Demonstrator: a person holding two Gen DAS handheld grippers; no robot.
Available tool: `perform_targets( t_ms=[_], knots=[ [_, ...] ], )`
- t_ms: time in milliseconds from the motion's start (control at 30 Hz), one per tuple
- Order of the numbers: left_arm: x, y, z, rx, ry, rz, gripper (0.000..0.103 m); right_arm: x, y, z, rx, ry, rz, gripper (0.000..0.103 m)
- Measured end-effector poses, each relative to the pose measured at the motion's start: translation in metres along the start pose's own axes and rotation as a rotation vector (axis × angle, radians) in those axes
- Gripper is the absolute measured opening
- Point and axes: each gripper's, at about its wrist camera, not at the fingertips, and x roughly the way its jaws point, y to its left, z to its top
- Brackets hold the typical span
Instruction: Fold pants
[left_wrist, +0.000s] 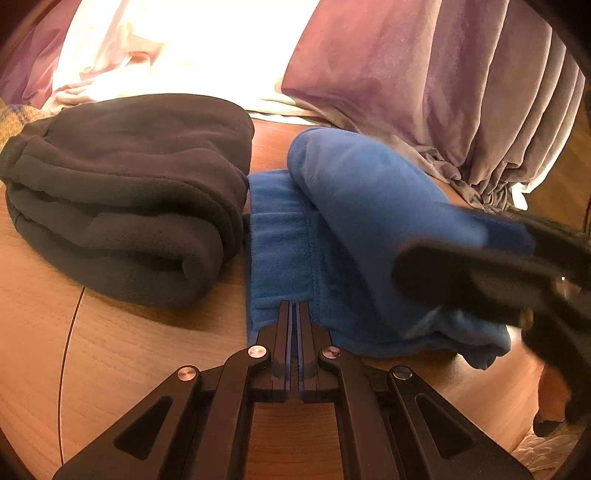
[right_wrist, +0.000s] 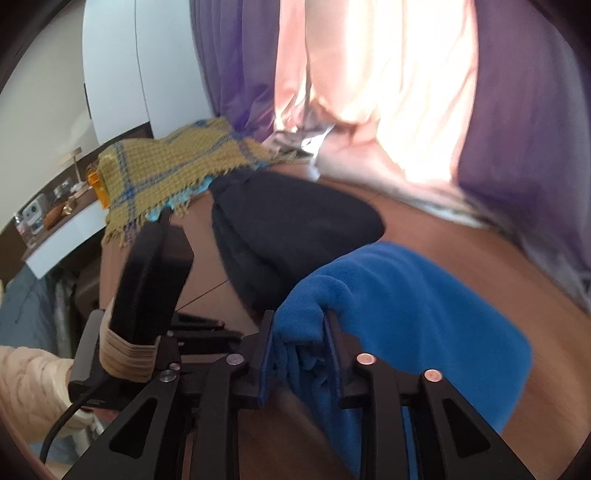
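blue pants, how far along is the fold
Done: the dark pants already lie as a folded bundle on the wooden table. In hand: the blue pants are partly doubled over, one layer lying across the waistband. The left gripper is shut at their near edge, and the right gripper has blue fabric bunched between its fingers. Left: lay that fold flat and let go.

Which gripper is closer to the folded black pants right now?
Left. The left gripper is shut at the blue pants' edge beside the black pants. The right gripper holds blue fabric on the side farther from them.
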Motion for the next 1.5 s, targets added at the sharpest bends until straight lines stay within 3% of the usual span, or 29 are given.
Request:
perform_targets(
  t_ms=[100, 167, 267, 333, 400, 467, 633, 700, 833, 967, 1067, 1200, 1233, 1300, 1433, 1500],
  knots=[
    [-0.010, 0.001, -0.002, 0.001, 0.023, 0.029, 0.006, 0.002, 0.000, 0.000, 0.025, 0.018, 0.050, 0.036],
    [-0.024, -0.001, -0.005, 0.032, 0.020, 0.114, 0.025, -0.002, 0.001, 0.003, 0.031, 0.005, 0.061, 0.040],
    [-0.047, -0.002, -0.009, 0.071, -0.002, 0.218, 0.028, -0.019, 0.002, 0.012, 0.031, -0.050, 0.067, 0.048],
    [-0.065, -0.007, -0.005, 0.052, -0.031, 0.232, 0.028, -0.032, 0.000, 0.023, -0.005, -0.085, 0.043, 0.048],
    [-0.080, -0.015, -0.001, 0.026, -0.081, 0.201, 0.030, -0.042, -0.008, 0.037, -0.037, -0.114, 0.020, 0.056],
    [-0.089, -0.026, 0.003, -0.007, -0.133, 0.161, 0.039, -0.044, -0.024, 0.056, -0.060, -0.117, 0.003, 0.059],
    [-0.085, -0.043, 0.015, -0.079, -0.187, 0.092, 0.044, -0.016, -0.065, 0.102, -0.070, 0.011, 0.054, 0.059],
    [-0.077, -0.043, 0.023, -0.119, -0.190, 0.081, 0.048, 0.013, -0.083, 0.118, -0.039, 0.119, 0.125, 0.059],
    [-0.049, -0.035, 0.020, -0.202, -0.099, 0.008, 0.048, 0.062, -0.101, 0.113, 0.034, 0.298, 0.234, 0.059],
    [-0.022, -0.027, 0.007, -0.229, -0.006, 0.004, 0.048, 0.092, -0.102, 0.095, 0.018, 0.407, 0.249, 0.059],
    [-0.006, -0.010, -0.003, -0.288, 0.048, -0.036, 0.048, 0.108, -0.107, 0.082, 0.064, 0.478, 0.283, 0.057],
    [-0.003, -0.003, -0.006, -0.311, 0.053, -0.080, 0.044, 0.109, -0.099, 0.072, 0.041, 0.501, 0.309, 0.037],
    [-0.005, -0.006, -0.005, -0.292, 0.053, -0.077, 0.035, 0.106, -0.098, 0.072, 0.034, 0.496, 0.315, 0.035],
    [-0.007, -0.010, -0.002, -0.268, 0.043, -0.084, 0.029, 0.098, -0.093, 0.071, 0.012, 0.473, 0.328, 0.023],
    [-0.025, -0.027, 0.007, -0.176, -0.020, -0.041, 0.027, 0.072, -0.098, 0.074, 0.024, 0.399, 0.336, 0.020],
    [-0.035, -0.031, 0.011, -0.163, -0.058, -0.037, 0.027, 0.047, -0.097, 0.080, 0.017, 0.317, 0.322, 0.020]
  ],
)
